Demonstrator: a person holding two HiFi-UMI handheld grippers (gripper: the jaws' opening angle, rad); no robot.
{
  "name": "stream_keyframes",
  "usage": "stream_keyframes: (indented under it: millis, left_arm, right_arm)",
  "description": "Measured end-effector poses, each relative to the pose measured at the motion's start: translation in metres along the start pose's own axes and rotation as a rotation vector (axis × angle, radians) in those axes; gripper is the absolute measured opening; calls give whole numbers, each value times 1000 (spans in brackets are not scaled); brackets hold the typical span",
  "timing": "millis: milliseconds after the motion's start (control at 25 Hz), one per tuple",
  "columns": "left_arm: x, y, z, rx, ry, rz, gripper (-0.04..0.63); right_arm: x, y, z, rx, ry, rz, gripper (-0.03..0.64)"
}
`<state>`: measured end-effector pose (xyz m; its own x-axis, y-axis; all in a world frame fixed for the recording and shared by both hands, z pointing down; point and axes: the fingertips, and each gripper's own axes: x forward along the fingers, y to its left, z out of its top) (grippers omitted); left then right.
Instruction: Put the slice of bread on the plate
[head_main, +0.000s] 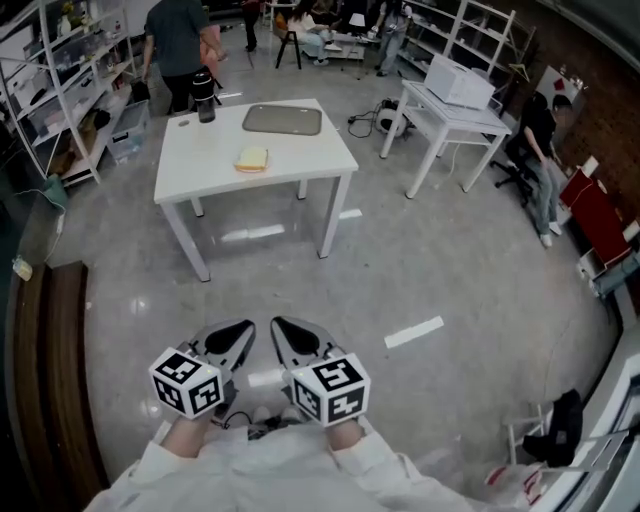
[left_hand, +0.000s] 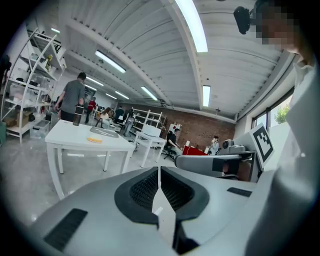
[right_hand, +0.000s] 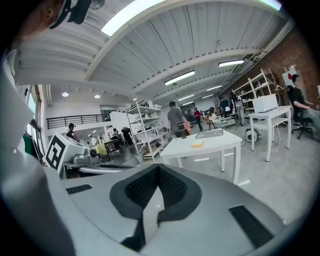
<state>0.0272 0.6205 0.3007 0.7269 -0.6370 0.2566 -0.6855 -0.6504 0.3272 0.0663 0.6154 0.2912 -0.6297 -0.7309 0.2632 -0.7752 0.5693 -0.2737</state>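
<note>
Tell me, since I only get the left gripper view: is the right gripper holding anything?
Observer: No. Its own view shows the right gripper shut, with nothing between the jaws.
Operator: Is the bread on the tray yet?
Observer: No. The head view shows the slice of bread on the bare table, apart from the grey tray, on its near side.
Operator: How close are the grippers?
Observer: The left gripper is right beside the right one, with a stretch of floor between them and the table.

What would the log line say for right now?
stage: not started | left gripper: shut, empty | right gripper: shut, empty | bread slice: on white table, off grey tray
</note>
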Motion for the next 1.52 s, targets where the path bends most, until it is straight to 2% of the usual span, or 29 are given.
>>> stream_keyframes:
  millis: [160,560,920,1280,1520]
  left_arm:
    - [3,2,-8,-32,5,8,23]
    - [22,-1,-12,-62,-28,51,23]
    - [54,4,-17,-104,-21,13,23]
    - [88,79,10,-137,-22,-9,23]
    - [118,146,48,-106,2,-37,23]
  right_arm:
    - [-3,-8,-3,23,-3,-1,15]
    - [-16,-33,3,-10,2,22,15]
    - [6,-51,-5,10,37,27,15]
    - [81,-86,19,19,36,-10,15]
    - [158,-105,45,19,45,-23,15]
